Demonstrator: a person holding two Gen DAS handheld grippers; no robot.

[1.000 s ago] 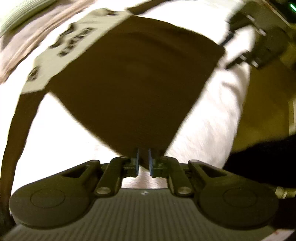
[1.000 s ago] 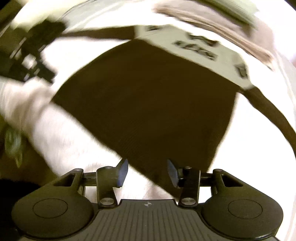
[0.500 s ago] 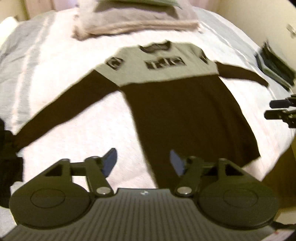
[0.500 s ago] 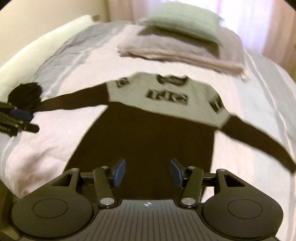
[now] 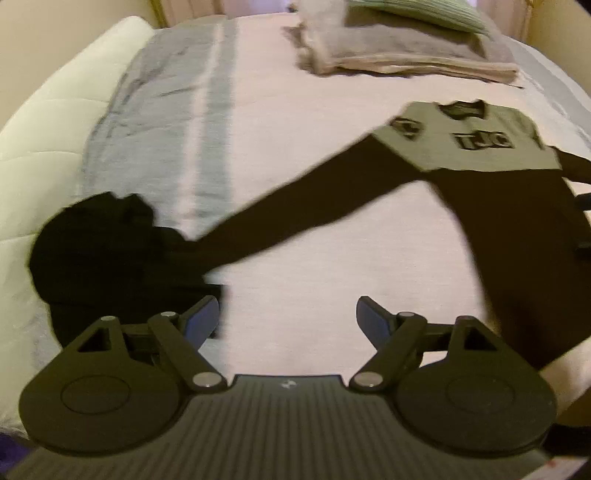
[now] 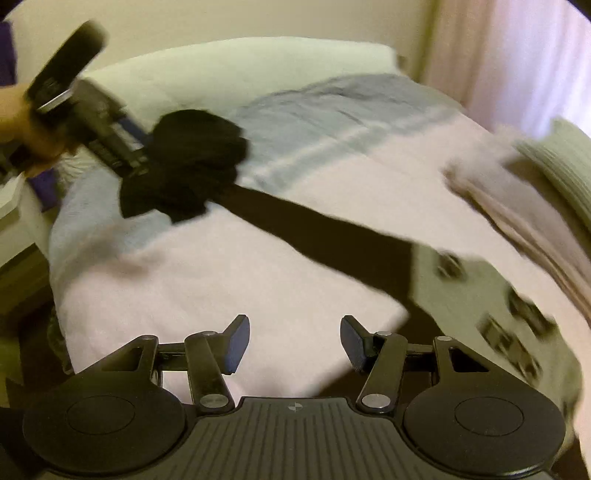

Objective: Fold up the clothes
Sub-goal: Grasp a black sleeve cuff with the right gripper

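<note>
A sweater with a black body [image 5: 524, 258] and a grey printed yoke [image 5: 476, 140] lies flat on the bed. Its sleeve [image 5: 295, 214] stretches left to a crumpled black garment [image 5: 103, 243]. My left gripper [image 5: 288, 317] is open above the pale blanket, between that garment and the sweater body, holding nothing. My right gripper [image 6: 294, 332] is also open and empty, over the blanket in front of the same sleeve [image 6: 314, 236]. The right wrist view shows the yoke [image 6: 480, 306] at right and the black garment [image 6: 192, 162] at upper left.
A hand [image 6: 18, 122] holds the left gripper's body [image 6: 92, 110] beside the black garment. Folded beige blankets [image 5: 399, 51] and a green pillow [image 5: 424, 14] lie at the head of the bed. A cream cushion [image 5: 55, 122] and a grey-blue stripe [image 5: 155, 122] run along the left side.
The left gripper let go of the sweater's hem and opened wide. Both views swung left from the sweater's body to its sleeve and the black garment.
</note>
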